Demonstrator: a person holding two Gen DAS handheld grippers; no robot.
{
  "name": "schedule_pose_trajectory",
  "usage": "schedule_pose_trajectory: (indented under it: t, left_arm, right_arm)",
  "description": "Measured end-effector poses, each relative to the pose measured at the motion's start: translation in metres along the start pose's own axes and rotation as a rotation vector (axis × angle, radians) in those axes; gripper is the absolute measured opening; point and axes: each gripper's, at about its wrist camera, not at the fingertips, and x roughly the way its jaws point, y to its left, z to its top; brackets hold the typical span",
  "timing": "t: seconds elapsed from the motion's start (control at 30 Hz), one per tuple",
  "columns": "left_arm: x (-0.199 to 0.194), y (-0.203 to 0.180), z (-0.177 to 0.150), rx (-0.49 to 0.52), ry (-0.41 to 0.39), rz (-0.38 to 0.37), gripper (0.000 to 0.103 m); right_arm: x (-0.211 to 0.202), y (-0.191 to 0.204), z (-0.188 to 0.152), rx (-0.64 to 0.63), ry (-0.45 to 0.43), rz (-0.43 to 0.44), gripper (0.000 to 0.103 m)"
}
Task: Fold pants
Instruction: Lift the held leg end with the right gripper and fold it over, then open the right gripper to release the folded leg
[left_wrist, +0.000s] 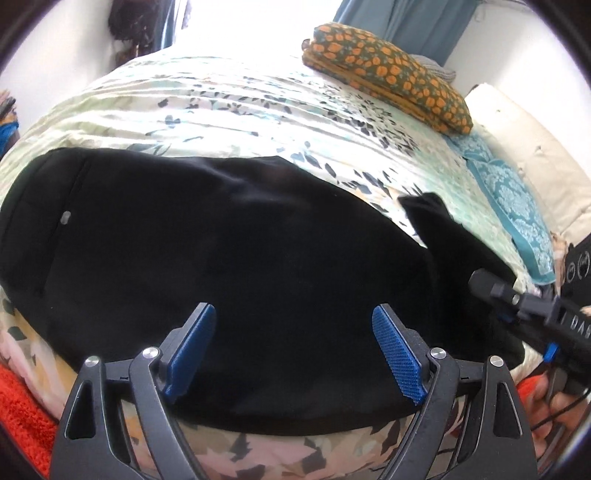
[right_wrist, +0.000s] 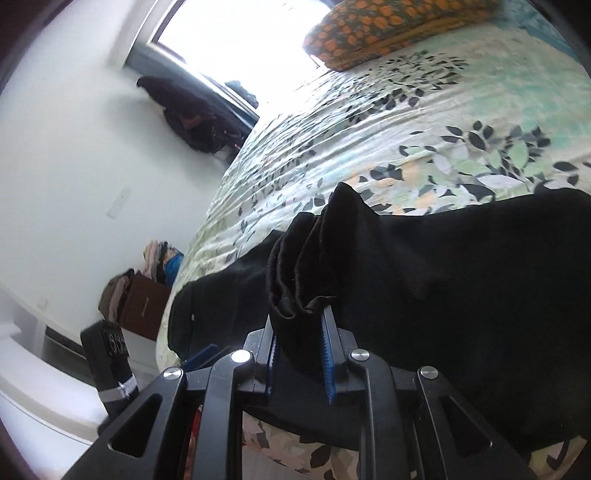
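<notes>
While the black pants (left_wrist: 221, 258) lie spread across the leaf-print bedspread (left_wrist: 258, 107), the left gripper (left_wrist: 293, 350) hovers released above them. At three o'clock, the right gripper (right_wrist: 301, 350) is clenched on a bunched pant end (right_wrist: 306, 266).

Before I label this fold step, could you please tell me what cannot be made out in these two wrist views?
- Black pants, left wrist view: flat black, so layers and fold lines are unreadable.
- Pant ends, right wrist view: bunched in the right gripper; which part it pinches is unclear.
- Window, both views: blown out white.
- Left gripper: open above the pants; the cloth beneath its fingers is hidden.
- Bedspread's near edge: cut off.
</notes>
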Motion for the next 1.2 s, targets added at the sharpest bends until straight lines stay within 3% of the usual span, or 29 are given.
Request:
schedule_pose_trajectory:
  t: [0.1,0.17,0.23,0.3,0.4,0.53,0.63,0.83,0.97,1.03,1.1,1.13,1.2]
  left_arm:
    - [-0.002,0.014,0.005,-0.066,-0.011,0.003,0.088]
    - [-0.007,0.020,0.005,-0.079,-0.028,0.017,0.088]
    - [-0.010,0.024,0.006,-0.086,-0.039,0.018,0.088]
    - [-0.011,0.022,0.006,-0.079,-0.047,0.004,0.088]
    - [-0.012,-0.002,0.005,0.014,-0.052,-0.050,0.088]
    - [-0.004,-0.062,-0.009,0.254,-0.021,-0.122,0.088]
    - [0.017,-0.093,-0.022,0.373,0.037,-0.083,0.074]
    - [0.042,-0.092,-0.020,0.335,0.103,-0.026,0.069]
    - [0.052,-0.090,-0.020,0.312,0.149,-0.049,0.064]
    - [0.052,-0.091,-0.022,0.324,0.151,-0.057,0.052]
    - [0.053,-0.090,-0.022,0.323,0.167,-0.072,0.023]
    - [0.052,-0.089,-0.020,0.313,0.166,-0.085,0.016]
    - [0.048,-0.087,-0.018,0.304,0.158,-0.079,0.013]
  right_arm:
    - [0.039,0.009,-0.020,-0.051,0.088,-0.045,0.020]
    - [0.057,0.014,-0.035,-0.108,0.143,-0.094,0.031]
    - [0.062,0.019,-0.044,-0.163,0.189,-0.103,0.063]
    - [0.048,0.025,-0.046,-0.195,0.199,-0.060,0.075]
    - [0.009,0.026,-0.047,-0.277,0.193,-0.075,0.075]
    - [-0.056,0.009,-0.050,-0.332,0.088,-0.182,0.086]
    - [-0.093,-0.023,-0.055,-0.271,0.014,-0.256,0.086]
    - [-0.121,-0.059,-0.043,-0.145,-0.091,-0.309,0.086]
    - [-0.121,-0.066,-0.039,-0.126,-0.092,-0.313,0.086]
    - [-0.119,-0.067,-0.039,-0.109,-0.089,-0.305,0.086]
    - [-0.118,-0.067,-0.037,-0.103,-0.096,-0.303,0.086]
    - [-0.118,-0.066,-0.036,-0.104,-0.103,-0.305,0.086]
    - [-0.118,-0.066,-0.035,-0.108,-0.114,-0.310,0.086]
